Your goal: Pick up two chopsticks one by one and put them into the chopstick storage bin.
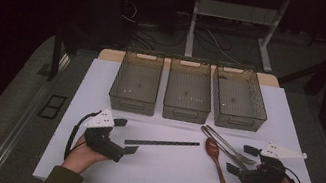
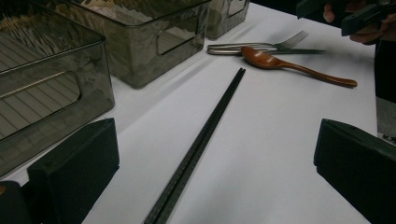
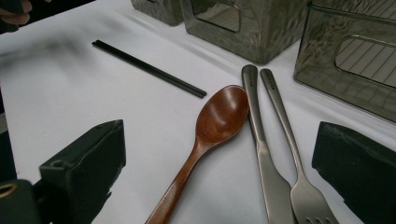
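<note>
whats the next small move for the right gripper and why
Probably ease the right gripper forward and down over the wooden spoon: its jaws stand open and empty, the spoon lies right ahead on the white table, and nothing has been picked up yet.

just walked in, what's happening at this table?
A person sits at a white table with a gripper in each hand. The left gripper and right gripper both rest on the table with jaws open, holding nothing. Between them lie black chopsticks, a wooden spoon, and a metal fork beside a second metal utensil. Three see-through bins stand in a row at the far side; they look empty. No utensil is picked up yet.
</note>
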The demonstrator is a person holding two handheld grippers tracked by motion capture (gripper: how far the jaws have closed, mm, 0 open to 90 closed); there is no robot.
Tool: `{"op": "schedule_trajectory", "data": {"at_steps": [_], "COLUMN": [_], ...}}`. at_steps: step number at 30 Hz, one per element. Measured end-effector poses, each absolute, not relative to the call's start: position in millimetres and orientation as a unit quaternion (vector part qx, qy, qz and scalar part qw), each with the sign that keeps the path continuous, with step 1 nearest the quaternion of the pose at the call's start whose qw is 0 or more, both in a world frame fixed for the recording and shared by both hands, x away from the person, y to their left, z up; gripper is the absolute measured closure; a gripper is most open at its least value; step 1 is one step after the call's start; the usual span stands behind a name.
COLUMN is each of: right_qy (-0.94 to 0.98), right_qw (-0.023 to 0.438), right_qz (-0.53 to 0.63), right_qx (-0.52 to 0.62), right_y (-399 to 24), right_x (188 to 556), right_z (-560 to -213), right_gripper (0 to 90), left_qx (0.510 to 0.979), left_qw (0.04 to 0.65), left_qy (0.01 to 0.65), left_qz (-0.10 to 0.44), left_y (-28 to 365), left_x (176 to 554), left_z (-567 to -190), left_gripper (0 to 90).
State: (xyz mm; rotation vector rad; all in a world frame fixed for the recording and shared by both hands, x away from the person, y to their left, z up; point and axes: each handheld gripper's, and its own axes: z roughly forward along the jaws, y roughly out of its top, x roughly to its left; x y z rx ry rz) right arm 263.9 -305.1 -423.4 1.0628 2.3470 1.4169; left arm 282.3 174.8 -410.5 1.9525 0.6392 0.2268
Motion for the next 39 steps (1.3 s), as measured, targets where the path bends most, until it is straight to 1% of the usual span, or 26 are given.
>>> {"op": "schedule_trajectory", "data": {"at_steps": [11, 26, 39], "right_qy": [0.790, 0.792, 0.793], "right_qw": [0.096, 0.101, 0.103], "right_qz": [0.485, 0.480, 0.479], "right_qx": [0.363, 0.363, 0.361], "right_y": [-307.4, -306.8, -305.2], "right_x": [264.6, 264.6, 267.5], "right_z": [-424.0, -425.5, -426.8], "right_gripper": [2.3, 2.3, 2.3], "left_qx": [0.817, 0.812, 0.815], "left_qw": [0.505, 0.517, 0.515], "left_qy": [0.261, 0.253, 0.248], "left_qz": [0.095, 0.099, 0.098], "left_y": [174.9, 171.5, 161.7], "left_x": [282.0, 289.5, 296.2], "left_z": [-410.1, -401.8, -402.9], "left_gripper": [0.0, 0.7, 1.7]}}
